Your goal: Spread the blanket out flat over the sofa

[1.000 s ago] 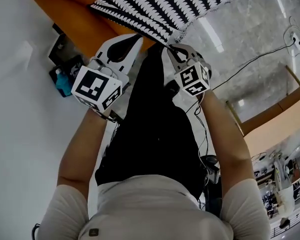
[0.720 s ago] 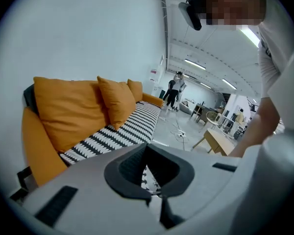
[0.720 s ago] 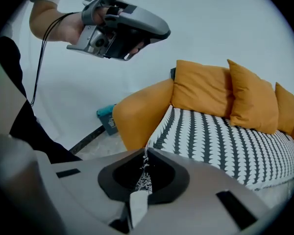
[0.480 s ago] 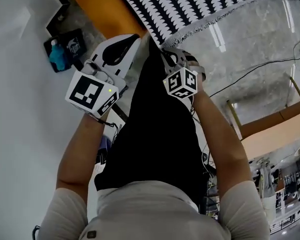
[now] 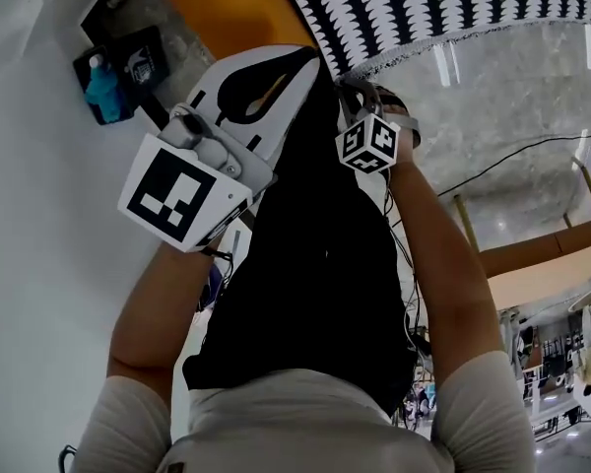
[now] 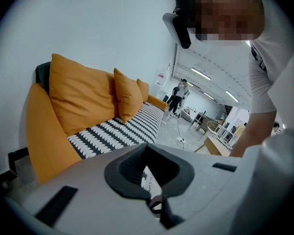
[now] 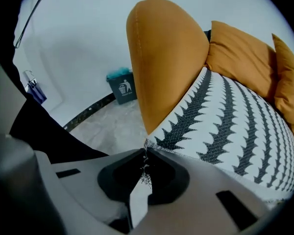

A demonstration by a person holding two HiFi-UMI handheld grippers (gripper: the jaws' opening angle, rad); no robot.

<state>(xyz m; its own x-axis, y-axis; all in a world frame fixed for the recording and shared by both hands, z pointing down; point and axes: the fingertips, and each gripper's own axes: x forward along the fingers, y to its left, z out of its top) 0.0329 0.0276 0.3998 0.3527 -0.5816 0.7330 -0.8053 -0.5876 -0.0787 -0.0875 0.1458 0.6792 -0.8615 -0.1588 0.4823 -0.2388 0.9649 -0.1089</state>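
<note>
The black-and-white patterned blanket [image 5: 443, 8] lies over the seat of the orange sofa [image 5: 231, 8], its edge hanging toward me. My left gripper [image 5: 308, 55] is up close at the left, and a strip of the blanket's edge shows pinched in its jaws [image 6: 149, 180]. My right gripper [image 5: 351, 83] is beside it, shut on the blanket's fringed corner [image 7: 143, 175]. In the right gripper view the blanket [image 7: 230, 116] runs from the jaws up past the orange armrest [image 7: 164, 53]. Orange cushions [image 6: 81, 97] stand along the sofa's back.
A blue-green bin [image 5: 100, 87] stands by the wall left of the sofa, also in the right gripper view [image 7: 122, 89]. A cable [image 5: 512, 151] trails on the grey floor. A wooden table [image 5: 542, 254] stands at right. A person [image 6: 179, 94] is far off.
Both grippers have moved up and forward toward the sofa with the blanket's edge. The left one has risen nearer the head camera and looks larger.
</note>
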